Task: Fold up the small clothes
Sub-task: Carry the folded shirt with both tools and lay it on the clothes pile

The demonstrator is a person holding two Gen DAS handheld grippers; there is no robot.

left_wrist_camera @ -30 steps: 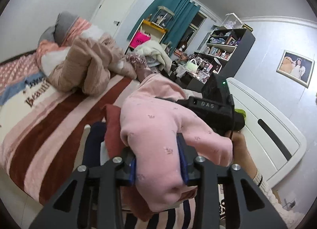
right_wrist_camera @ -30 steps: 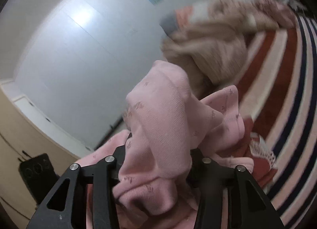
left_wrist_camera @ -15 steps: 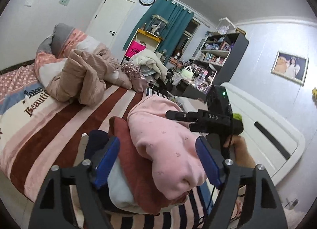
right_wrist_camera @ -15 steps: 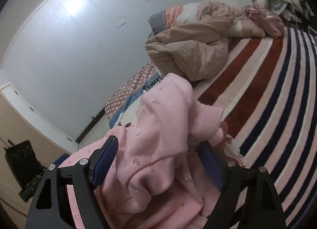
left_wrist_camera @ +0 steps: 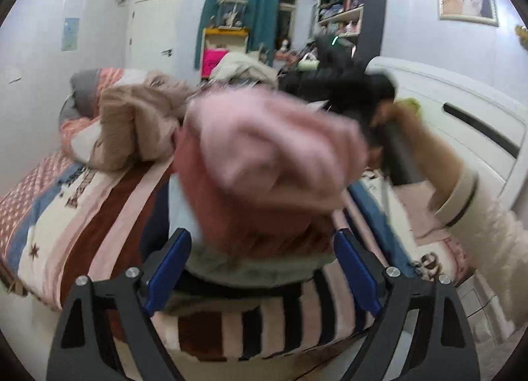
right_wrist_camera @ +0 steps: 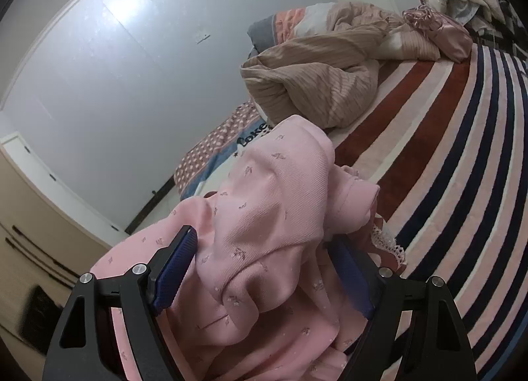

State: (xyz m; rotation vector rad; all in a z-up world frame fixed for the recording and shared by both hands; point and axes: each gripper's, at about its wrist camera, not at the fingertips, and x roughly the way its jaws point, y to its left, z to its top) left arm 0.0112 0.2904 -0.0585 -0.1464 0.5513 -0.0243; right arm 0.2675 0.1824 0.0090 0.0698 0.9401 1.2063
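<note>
The pink garment (right_wrist_camera: 264,216) sits bunched on top of a small stack of clothes (left_wrist_camera: 250,249) at the near edge of the striped bed (right_wrist_camera: 462,150). A second ago both tools clamped it; now the left hand-held gripper (left_wrist_camera: 260,259) stands wide open and has drawn back from the pile, blue pads clear of cloth. The right hand-held gripper (right_wrist_camera: 264,269) has its jaws spread too, the pink fabric lying loosely between them, ungripped. Judging by this release, the piece has just been set down, crumpled rather than neat. A beige quilt (right_wrist_camera: 313,84) lies well beyond.
</note>
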